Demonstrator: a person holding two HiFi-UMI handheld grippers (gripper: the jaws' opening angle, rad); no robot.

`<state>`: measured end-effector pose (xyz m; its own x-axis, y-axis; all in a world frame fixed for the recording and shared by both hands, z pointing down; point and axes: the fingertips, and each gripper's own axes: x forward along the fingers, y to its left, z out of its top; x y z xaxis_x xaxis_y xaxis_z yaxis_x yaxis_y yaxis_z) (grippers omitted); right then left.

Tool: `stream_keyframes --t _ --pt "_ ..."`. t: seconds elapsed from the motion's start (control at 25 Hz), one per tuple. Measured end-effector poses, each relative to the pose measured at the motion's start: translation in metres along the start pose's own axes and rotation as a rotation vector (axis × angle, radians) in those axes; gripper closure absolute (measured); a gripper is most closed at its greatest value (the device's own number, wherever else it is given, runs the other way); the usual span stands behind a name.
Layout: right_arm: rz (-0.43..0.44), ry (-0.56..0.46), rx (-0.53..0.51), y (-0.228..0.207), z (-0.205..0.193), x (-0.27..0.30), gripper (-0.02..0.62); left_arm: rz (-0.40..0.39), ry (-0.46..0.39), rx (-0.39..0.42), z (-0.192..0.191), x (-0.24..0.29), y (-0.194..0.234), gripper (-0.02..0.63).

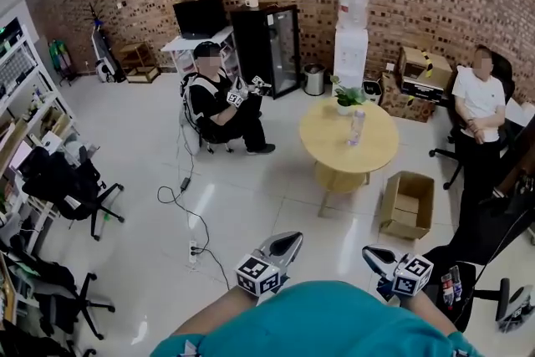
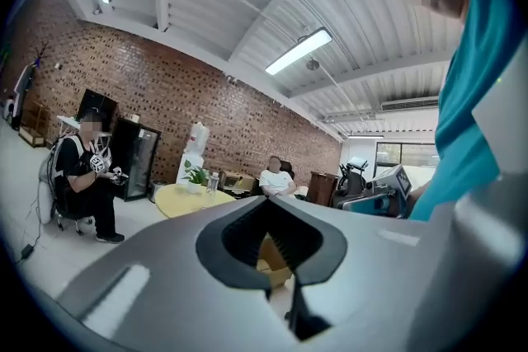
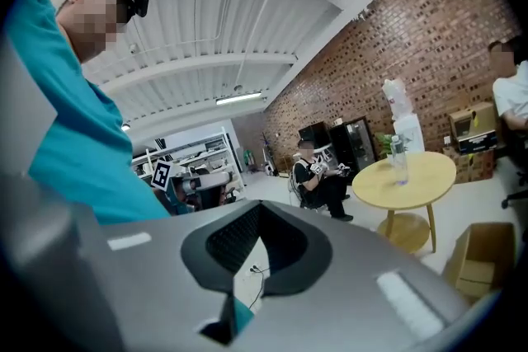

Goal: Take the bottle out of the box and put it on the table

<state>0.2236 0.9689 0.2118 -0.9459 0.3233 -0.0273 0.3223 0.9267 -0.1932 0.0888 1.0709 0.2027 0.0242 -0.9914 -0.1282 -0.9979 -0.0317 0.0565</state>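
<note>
The clear plastic bottle [image 1: 357, 127] stands upright near the middle of the round wooden table [image 1: 380, 150], not in the box, with a small potted plant [image 1: 346, 98] just beside it at its 11 o'clock. It looks like a thin-walled water bottle: probably light, smooth and a little squashy, and tall enough to tip easily. A hold across the middle of the body, with moderate squeeze, should suit it better than one on the cap.

The open cardboard box [image 1: 386, 205] sits on the floor at the table's 4 o'clock, and only bare cardboard shows inside it.

Both tools are well apart from bottle and box, close to the wearer's body at the head view's 6 o'clock. The left tongs [image 1: 292, 240] are shut with nothing between them. The right tongs [image 1: 369, 252] are likewise shut and empty.

Judging by this, the placing looks already done.
</note>
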Motion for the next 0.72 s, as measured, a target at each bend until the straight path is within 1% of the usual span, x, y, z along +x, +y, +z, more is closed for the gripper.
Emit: stream_keyframes --t 0.16,0.48,0.72 --pt "-0.003 0.007 -0.012 -0.004 -0.001 -0.018 0.595 -0.004 -0.008 0.013 0.001 0.007 -0.017 0.603" --pt "-0.007 -0.013 -0.022 -0.007 0.006 -0.022 0.595 -0.004 0.003 0.019 0.008 0.01 -0.019 0.603" --pt "-0.003 -0.013 -0.038 -0.005 0.0 -0.024 0.595 -0.006 0.004 0.024 0.007 0.012 -0.02 0.603"
